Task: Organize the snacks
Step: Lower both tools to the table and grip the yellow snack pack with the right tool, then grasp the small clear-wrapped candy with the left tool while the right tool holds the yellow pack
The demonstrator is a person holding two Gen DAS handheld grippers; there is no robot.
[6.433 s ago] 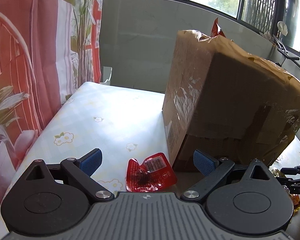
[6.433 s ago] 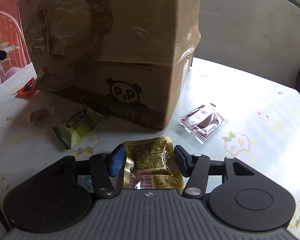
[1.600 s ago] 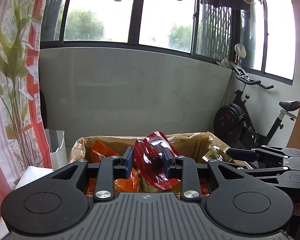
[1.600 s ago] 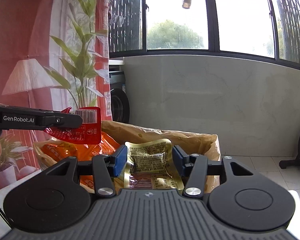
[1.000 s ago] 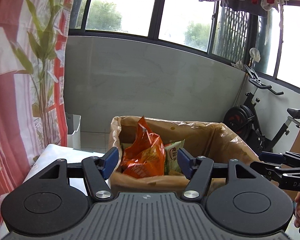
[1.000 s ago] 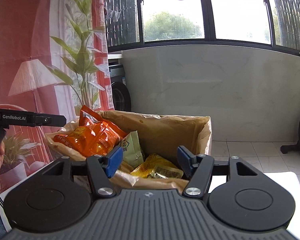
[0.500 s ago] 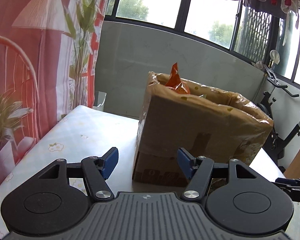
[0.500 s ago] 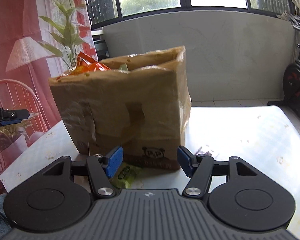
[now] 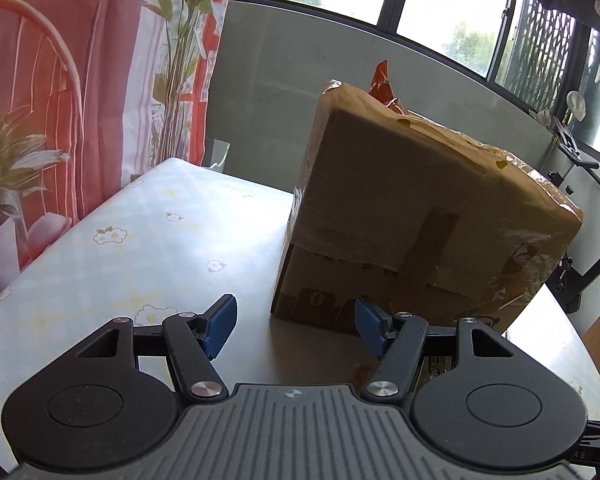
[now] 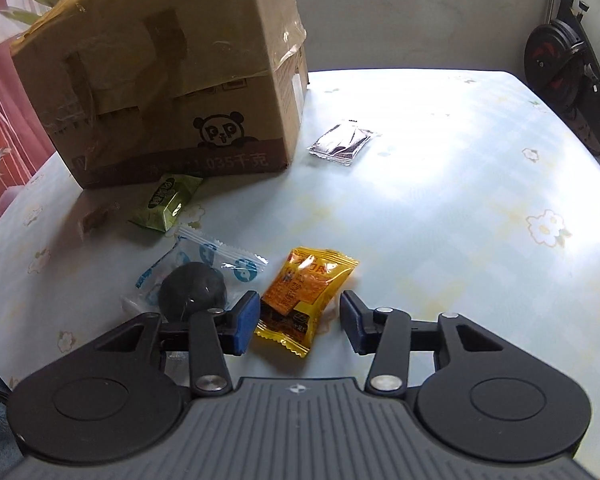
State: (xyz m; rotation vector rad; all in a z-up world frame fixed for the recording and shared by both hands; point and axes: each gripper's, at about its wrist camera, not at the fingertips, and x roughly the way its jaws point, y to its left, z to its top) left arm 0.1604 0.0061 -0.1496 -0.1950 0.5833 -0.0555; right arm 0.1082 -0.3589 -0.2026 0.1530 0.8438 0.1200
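Note:
In the right wrist view, an orange snack packet [image 10: 306,292] lies on the flowered table [image 10: 440,208]. My right gripper [image 10: 298,312] straddles its near end. Its jaws are closing, with a gap still showing at the right pad. Left of it lies a clear packet holding a dark round snack [image 10: 196,284]. A green packet [image 10: 168,200] and a dark foil packet [image 10: 342,142] lie near the cardboard box [image 10: 172,80]. In the left wrist view, my left gripper [image 9: 295,320] hangs open and empty before the box [image 9: 412,208]. An orange bag tip [image 9: 382,80] sticks out of its top.
A small brown piece [image 10: 96,216] lies left of the green packet. A red-patterned curtain [image 9: 60,80] runs along the table's left side. An exercise bike [image 10: 560,64] stands beyond the far right edge. Bare tablecloth [image 9: 140,248] stretches left of the box.
Both grippers let their packets go into the box and came down from above it to table height. The right one now frames the orange packet, its jaws narrower than before.

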